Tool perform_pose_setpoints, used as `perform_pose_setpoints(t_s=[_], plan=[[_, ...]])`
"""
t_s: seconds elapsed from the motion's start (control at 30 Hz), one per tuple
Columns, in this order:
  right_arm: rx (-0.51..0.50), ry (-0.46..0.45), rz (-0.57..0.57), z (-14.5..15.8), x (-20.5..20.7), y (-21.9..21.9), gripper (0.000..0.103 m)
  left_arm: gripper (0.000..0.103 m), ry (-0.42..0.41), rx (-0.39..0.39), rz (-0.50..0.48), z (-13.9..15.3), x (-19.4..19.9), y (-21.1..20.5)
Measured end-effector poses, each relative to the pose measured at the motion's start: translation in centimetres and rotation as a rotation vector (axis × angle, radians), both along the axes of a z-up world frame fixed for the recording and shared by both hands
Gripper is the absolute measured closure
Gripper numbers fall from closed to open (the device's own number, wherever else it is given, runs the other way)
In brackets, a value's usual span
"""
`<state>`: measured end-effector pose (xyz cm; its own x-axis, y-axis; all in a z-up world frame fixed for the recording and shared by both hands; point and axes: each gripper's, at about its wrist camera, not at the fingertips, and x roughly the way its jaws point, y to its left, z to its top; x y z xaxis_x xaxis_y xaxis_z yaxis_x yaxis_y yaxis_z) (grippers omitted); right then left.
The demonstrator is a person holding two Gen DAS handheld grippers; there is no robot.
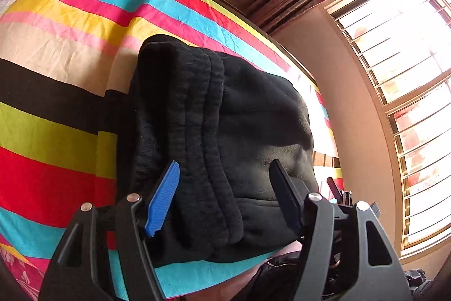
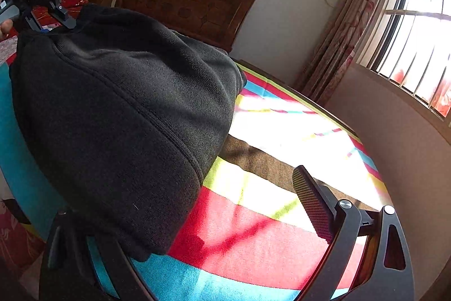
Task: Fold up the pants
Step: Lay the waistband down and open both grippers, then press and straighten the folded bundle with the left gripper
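Your left gripper (image 1: 225, 174) has its jaws let go and standing wide. The black pants (image 1: 214, 131) lie folded on the striped bed (image 1: 56, 52), and the thick band of the pants runs right through the gap between your two left fingers. The blue pad (image 1: 165, 202) is on one side of the band and the dark finger (image 1: 284, 188) is on the other. Neither one squeezes the cloth.

Your right gripper (image 2: 180, 205) is at the other edge of the pants (image 2: 118, 109). Its jaws look spread wide too. The one finger (image 2: 311, 202) you can see clearly sits out over the bright stripes (image 2: 253, 216), apart from the cloth. The other finger is tucked under or behind the pants edge, so you cannot see if it touches them. Nothing looks pinched there.

From your right side, the pants look like a tall dark heap just beside that hidden finger, and your left gripper (image 2: 49, 19) shows at the far top of the heap.

A brown headboard (image 2: 183, 10) stands past the pants. A flowered curtain (image 2: 346, 27) and a barred window (image 2: 417, 33) are off to the side of the bed.
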<state>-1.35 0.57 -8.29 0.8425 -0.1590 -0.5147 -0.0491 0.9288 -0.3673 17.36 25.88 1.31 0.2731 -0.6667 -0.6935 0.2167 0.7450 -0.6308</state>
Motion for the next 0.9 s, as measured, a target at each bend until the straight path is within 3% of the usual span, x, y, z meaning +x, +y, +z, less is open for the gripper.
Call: perform_pose_setpoints(t_s=[0.13, 0.27, 0.47, 0.5, 0.57, 0.6, 0.77, 0.83, 0.9], plan=[[0.010, 0.003, 0.004, -0.6, 0.2, -0.6, 0.011, 0.037, -0.016, 0.084, 0.031, -0.3, 1.1, -0.1], [0.017, 0.004, 0.007, 0.0, 1.5, -1.1, 0.011, 0.038, 0.023, 0.018, -0.017, -1.1, 1.2, -0.3], [0.023, 0.010, 0.016, 1.2, 3.3, -2.8, 0.011, 0.038, 0.078, -0.109, -0.010, -2.7, 3.0, 0.2], [0.026, 0.011, 0.020, 1.2, 3.4, -3.0, 0.011, 0.042, 0.078, -0.106, -0.009, -2.8, 3.1, 0.0], [0.029, 0.011, 0.021, 1.1, 3.4, -3.0, 0.011, 0.079, 0.057, -0.014, 0.018, -2.3, 2.8, -0.3], [0.033, 0.011, 0.022, 1.1, 3.4, -3.1, 0.011, 0.087, 0.045, 0.003, 0.031, -1.8, 2.4, -0.3], [0.045, 0.013, 0.023, 1.1, 3.6, -3.5, 0.011, 0.092, -0.108, 0.026, 0.051, 3.7, -1.9, -0.1], [0.045, 0.013, 0.023, 1.1, 3.6, -3.6, 0.011, 0.097, -0.116, 0.035, 0.064, 3.8, -2.8, 0.8], [0.046, 0.013, 0.024, 1.1, 3.6, -3.6, 0.011, 0.097, -0.052, 0.038, 0.108, 1.3, -2.3, 2.5]])
